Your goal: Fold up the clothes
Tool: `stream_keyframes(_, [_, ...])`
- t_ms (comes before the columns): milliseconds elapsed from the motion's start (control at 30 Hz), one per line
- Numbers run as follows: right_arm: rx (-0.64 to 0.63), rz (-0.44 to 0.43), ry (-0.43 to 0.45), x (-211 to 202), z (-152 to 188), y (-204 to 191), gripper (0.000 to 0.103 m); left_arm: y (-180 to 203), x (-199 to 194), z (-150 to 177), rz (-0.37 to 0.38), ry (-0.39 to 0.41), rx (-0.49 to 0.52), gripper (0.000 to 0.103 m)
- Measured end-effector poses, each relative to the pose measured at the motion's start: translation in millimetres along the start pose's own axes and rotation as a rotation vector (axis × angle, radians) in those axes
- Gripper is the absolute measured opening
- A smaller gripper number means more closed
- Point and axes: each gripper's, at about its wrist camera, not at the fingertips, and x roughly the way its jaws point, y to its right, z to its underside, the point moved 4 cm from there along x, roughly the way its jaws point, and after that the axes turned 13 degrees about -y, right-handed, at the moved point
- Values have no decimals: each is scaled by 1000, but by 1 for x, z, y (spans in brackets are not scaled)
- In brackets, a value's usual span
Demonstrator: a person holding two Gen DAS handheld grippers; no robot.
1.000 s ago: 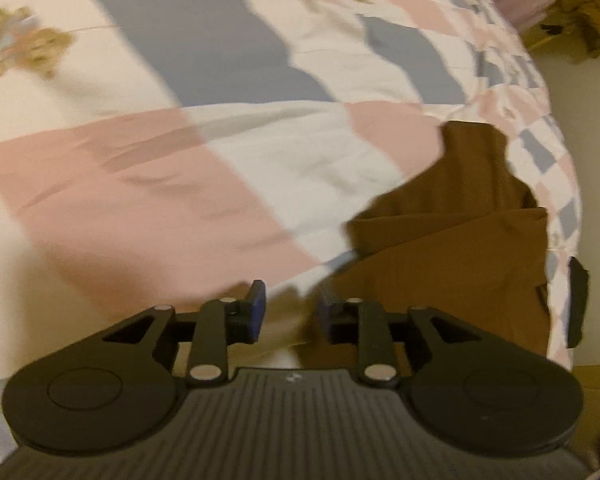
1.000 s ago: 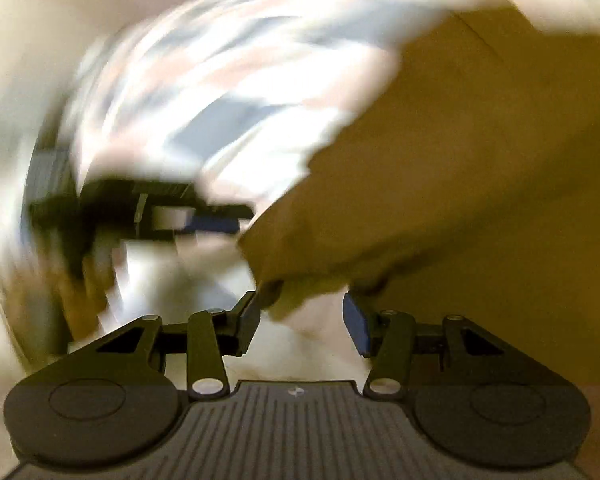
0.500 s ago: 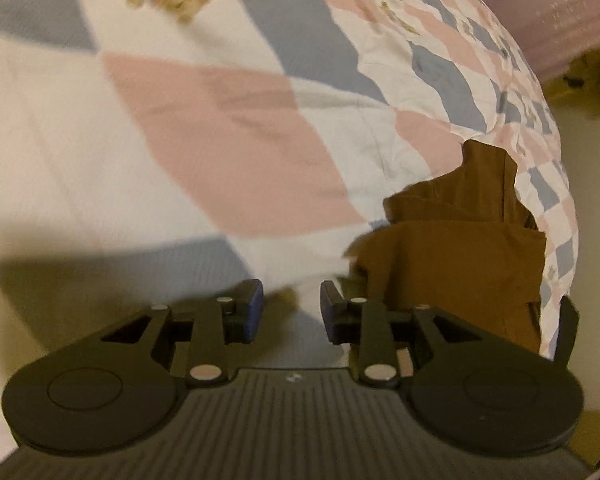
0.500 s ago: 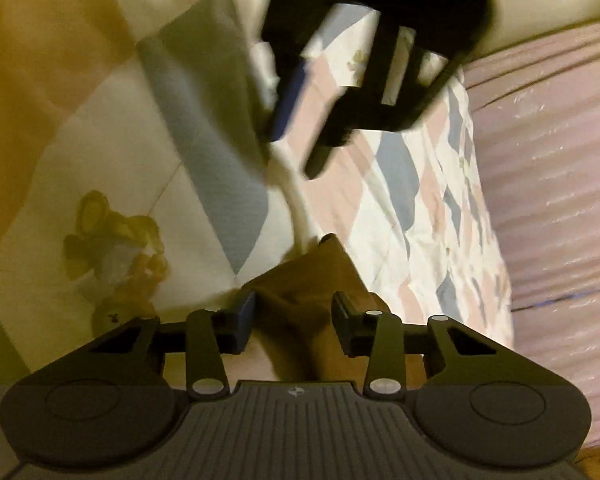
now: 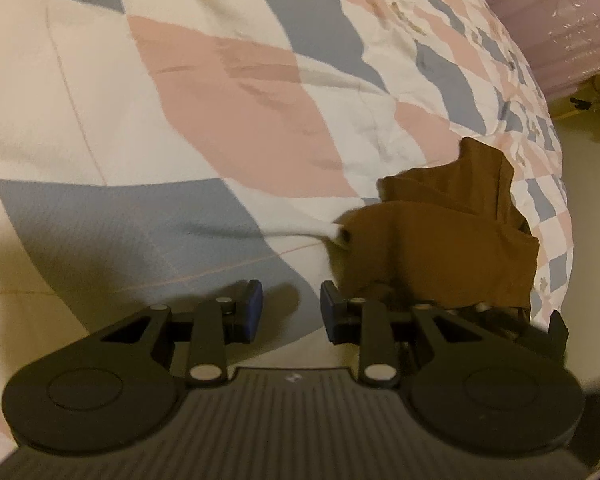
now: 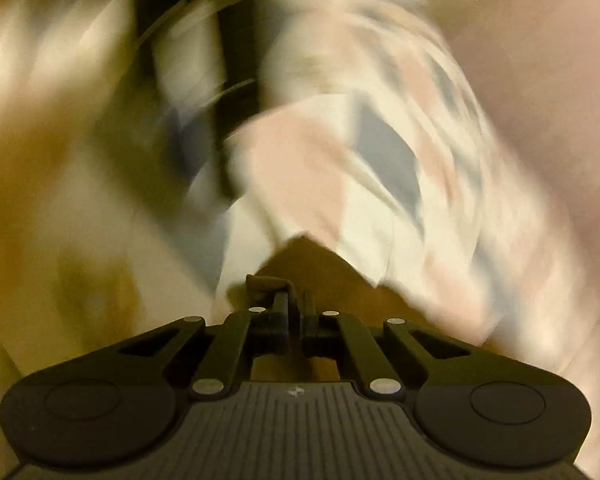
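Bedding filled both views: a quilt (image 5: 228, 92) patched in pink, grey-blue and white, printed with small bears, lay across the bed, and the brown garment (image 5: 440, 240) sat bunched near its right-hand edge in the left wrist view. That heap was crumpled, with one flap standing up at the back, so the task looked to be at an early stage: the cloth being gathered and lifted for spreading, no neat fold yet made.

The right gripper (image 6: 296, 312) had its jaws pressed together, and a corner of brown cloth (image 6: 312, 268) rose just ahead of them; a thin dark bit of it seemed to be pinched between the pads, though heavy blur everywhere else in that view made the hold hard to confirm. Judging by that, the next move called for drawing this corner up and away from the heap, so the garment would open out, while the other gripper found a second corner.

The left gripper (image 5: 290, 308) pointed steeply down at the quilt, jaws partly apart with nothing between them; its right finger (image 5: 332, 312) stood just beside the near edge of the brown heap, apparently not touching it
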Motion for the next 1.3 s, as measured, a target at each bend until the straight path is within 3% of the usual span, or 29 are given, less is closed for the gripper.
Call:
stream_keyframes(33, [254,-129,41,-11,4,35,1,4,1,0,7,1,4,26])
stream_keyframes(100, [690,-298,111,-23,31,96,2,14,3,-1,21,2,15,26])
stream_keyframes(167, [1049,-361,149,-26,75,142,6,31,10,-1,39,2,48,26])
stream_keyframes(300, [1443,-443,83,9,140,172,6,75,34,-3,42,-14,154,26])
stream_keyframes(367, [1544,-504,30,29,157,176,11,95,46,-6,43,-23,193,26])
stream_keyframes(433, [1510,-495,29,35,153,180,13,110,55,-10,52,-30,220,26])
stream_keyframes(500, [1451,-427,37,31,145,187,27,125,61,-14,49,-25,251,26])
stream_keyframes(567, [1379,-298,61,14,138,194,33,140,64,-19,36,0,291,26])
stream_keyframes(700, [1110,-17,109,-4,107,203,29,170,72,-21,-36,71,414,25])
stream_keyframes(733, [1020,-25,142,-5,97,202,29,177,76,-19,-68,87,453,25])
stream_keyframes(800, [903,-141,142,7,83,200,26,181,91,-16,-134,89,486,22])
stream_keyframes(867, [838,-193,21,39,81,202,26,172,109,-13,-204,62,464,20])
stream_keyframes(933, [787,-218,-54,56,84,208,18,164,110,-10,-242,62,418,17])
stream_keyframes(967, [771,-225,-57,57,87,213,18,166,103,-7,-249,88,402,16])
stream_keyframes(1033, [763,-245,38,32,93,231,20,177,86,2,-257,169,402,14])
stream_keyframes(1167, [739,-143,98,-12,129,280,20,203,80,20,-232,234,392,16])
stream_keyframes(1300, [679,-44,-49,0,199,341,22,198,121,28,-305,186,286,16])
